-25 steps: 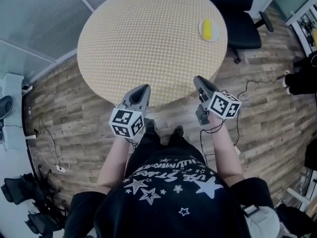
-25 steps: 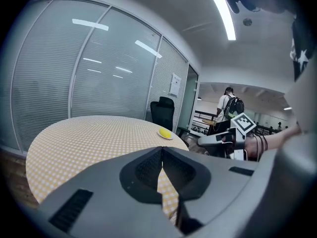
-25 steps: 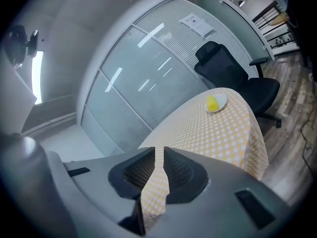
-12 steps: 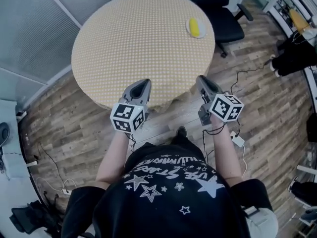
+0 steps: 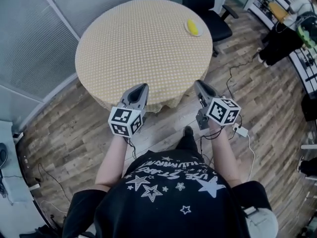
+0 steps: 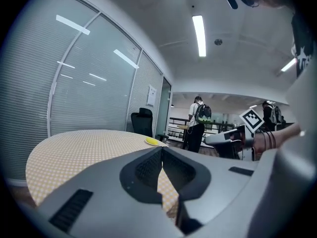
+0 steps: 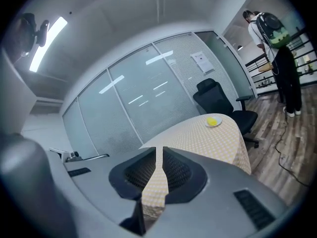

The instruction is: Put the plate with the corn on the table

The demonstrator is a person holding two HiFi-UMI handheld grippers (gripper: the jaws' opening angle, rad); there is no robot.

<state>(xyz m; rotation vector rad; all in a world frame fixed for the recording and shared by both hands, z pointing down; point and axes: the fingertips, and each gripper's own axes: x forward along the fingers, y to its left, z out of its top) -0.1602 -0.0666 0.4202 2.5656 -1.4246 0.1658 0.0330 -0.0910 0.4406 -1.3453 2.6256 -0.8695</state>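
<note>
A small white plate with a yellow corn cob point(image 5: 192, 28) sits on the round table point(image 5: 129, 53) with a yellow checked cloth, near its far right rim. The plate point(image 6: 152, 141) also shows far off in the left gripper view, and the plate point(image 7: 213, 122) in the right gripper view. My left gripper point(image 5: 143, 87) hangs at the table's near edge, jaws shut and empty, tips point(image 6: 162, 148) touching. My right gripper point(image 5: 198, 83) hovers just off the near right edge; its jaws point(image 7: 159, 150) are closing to a thin slit with nothing between them.
A black office chair point(image 5: 205, 9) stands behind the table by the plate. Glass walls with blinds point(image 5: 34, 38) run along the left. Shelving point(image 5: 297, 19) and a standing person with a backpack point(image 7: 277, 53) are at the right. Cables and a power strip point(image 5: 241, 131) lie on the wood floor.
The view has drawn back and swung, so the table and plate sit farther away. Both grippers stay near the table's front edge, clear of the plate.
</note>
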